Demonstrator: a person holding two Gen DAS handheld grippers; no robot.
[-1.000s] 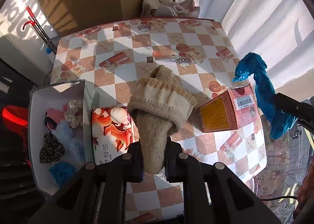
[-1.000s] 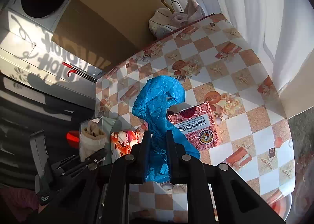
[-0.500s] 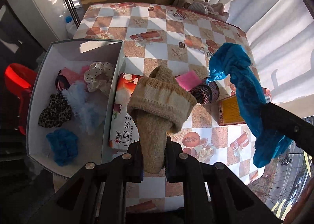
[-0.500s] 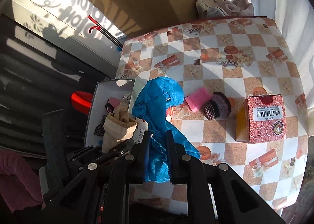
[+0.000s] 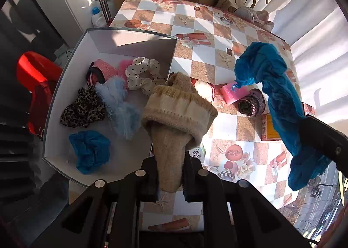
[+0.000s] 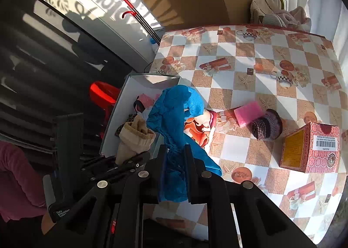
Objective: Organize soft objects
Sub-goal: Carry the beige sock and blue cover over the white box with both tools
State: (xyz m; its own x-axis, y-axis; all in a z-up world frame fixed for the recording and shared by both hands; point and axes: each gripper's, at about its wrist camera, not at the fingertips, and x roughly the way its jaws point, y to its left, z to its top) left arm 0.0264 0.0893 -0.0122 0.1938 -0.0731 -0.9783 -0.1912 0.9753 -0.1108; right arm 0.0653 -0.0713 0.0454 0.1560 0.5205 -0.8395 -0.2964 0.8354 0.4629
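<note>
My left gripper (image 5: 170, 177) is shut on a beige knitted sock (image 5: 178, 115), which hangs over the right wall of the white box (image 5: 71, 69). Several soft items lie in that box: a blue cloth (image 5: 90, 150), a pale blue fluffy piece (image 5: 121, 108), a leopard scrunchie (image 5: 81, 109) and a dotted scrunchie (image 5: 141, 74). My right gripper (image 6: 174, 167) is shut on a long blue cloth (image 6: 174, 115), held above the box's right edge. In the left wrist view the blue cloth (image 5: 280, 104) dangles at the right. The sock (image 6: 136, 137) shows left of it in the right wrist view.
On the checkered table (image 6: 250, 67) lie a pink sponge (image 6: 249, 113), a dark knitted roll (image 6: 266, 125), a red carton (image 6: 311, 148) and an orange-printed pack (image 6: 200, 126) beside the box. A red stool (image 5: 37, 69) stands left of the table. Bags (image 5: 243, 6) sit at the far edge.
Both grippers have swung left across the table with their cloths, and the white box now fills more of both views. The sock now hangs at the box's right wall.
</note>
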